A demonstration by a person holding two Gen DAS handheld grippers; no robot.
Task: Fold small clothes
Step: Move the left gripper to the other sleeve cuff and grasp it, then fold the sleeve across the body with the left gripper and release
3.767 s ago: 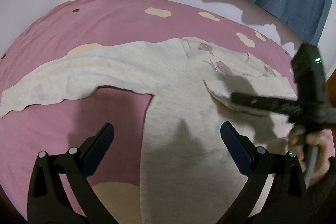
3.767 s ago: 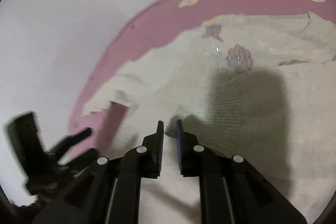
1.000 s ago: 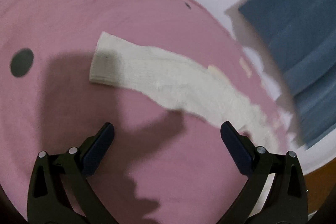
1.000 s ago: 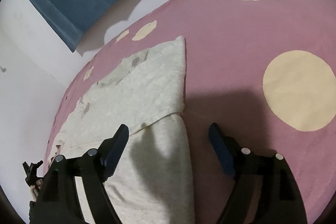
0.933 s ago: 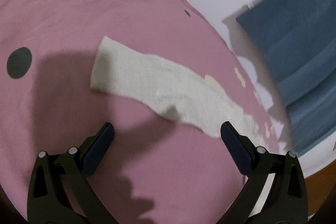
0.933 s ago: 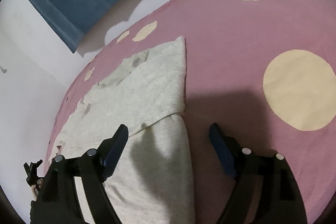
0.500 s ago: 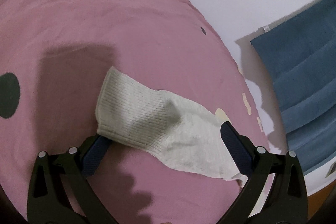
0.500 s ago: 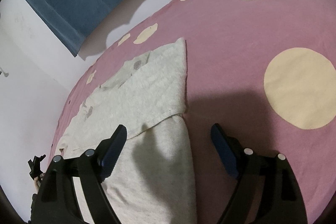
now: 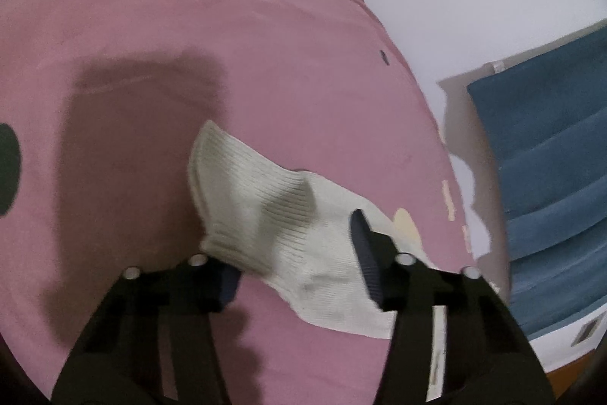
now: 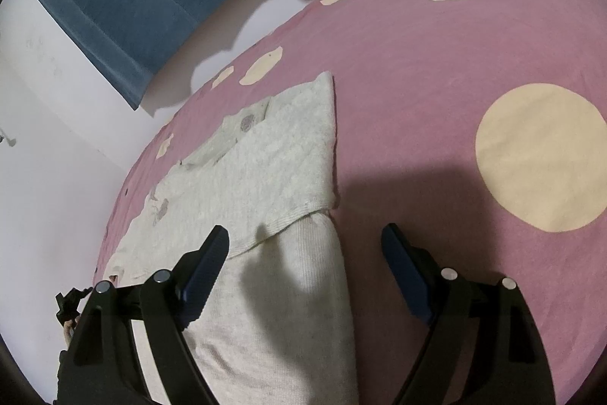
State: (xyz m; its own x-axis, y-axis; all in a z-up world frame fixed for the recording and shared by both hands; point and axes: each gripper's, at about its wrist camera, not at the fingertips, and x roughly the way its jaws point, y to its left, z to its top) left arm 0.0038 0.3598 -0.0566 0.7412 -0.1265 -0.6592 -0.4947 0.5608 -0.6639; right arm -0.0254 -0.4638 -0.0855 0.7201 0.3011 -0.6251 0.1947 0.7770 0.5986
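your left gripper [image 9: 294, 264] is closing round the ribbed sleeve cuff [image 9: 242, 188] on the pink sheet [image 9: 189, 25]; grip not confirmed. right gripper [image 10: 303, 264] hangs wide over the sweater [image 10: 265, 177]'s right edge. soft, light knit; pinch the cuff's thick rib.
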